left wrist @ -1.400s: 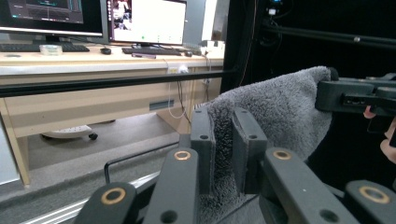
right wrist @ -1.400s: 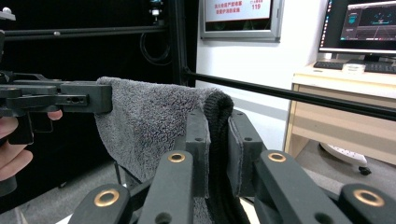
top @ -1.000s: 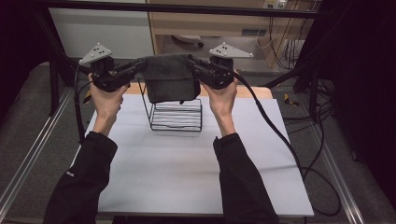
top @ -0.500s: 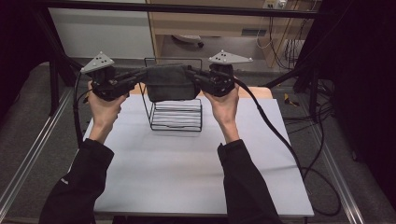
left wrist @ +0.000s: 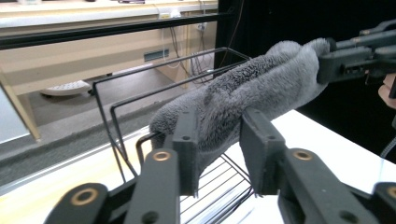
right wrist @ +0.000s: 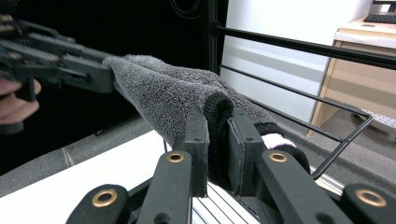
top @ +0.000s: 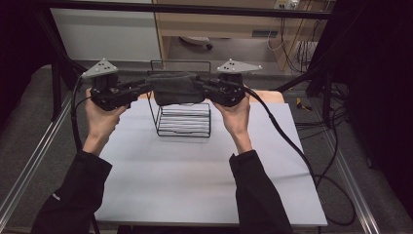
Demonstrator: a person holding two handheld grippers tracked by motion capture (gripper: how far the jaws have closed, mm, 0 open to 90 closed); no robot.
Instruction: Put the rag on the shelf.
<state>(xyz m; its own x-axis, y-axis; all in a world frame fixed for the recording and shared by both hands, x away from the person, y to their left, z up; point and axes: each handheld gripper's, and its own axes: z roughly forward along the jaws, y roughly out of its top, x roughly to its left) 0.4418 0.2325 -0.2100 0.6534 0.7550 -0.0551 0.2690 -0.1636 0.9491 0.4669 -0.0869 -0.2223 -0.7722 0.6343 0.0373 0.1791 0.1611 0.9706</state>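
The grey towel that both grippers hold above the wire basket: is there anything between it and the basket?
Nothing visible stands in the way. The grey towel hangs stretched between the left gripper and the right gripper, directly over the open top of the black wire basket. The left jaws have just been opening, with the towel's end between them.

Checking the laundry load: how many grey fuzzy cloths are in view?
1. The grey fuzzy cloth hangs above the wire basket, stretched between the left hand-held gripper and right hand-held gripper. More could be folded inside it.
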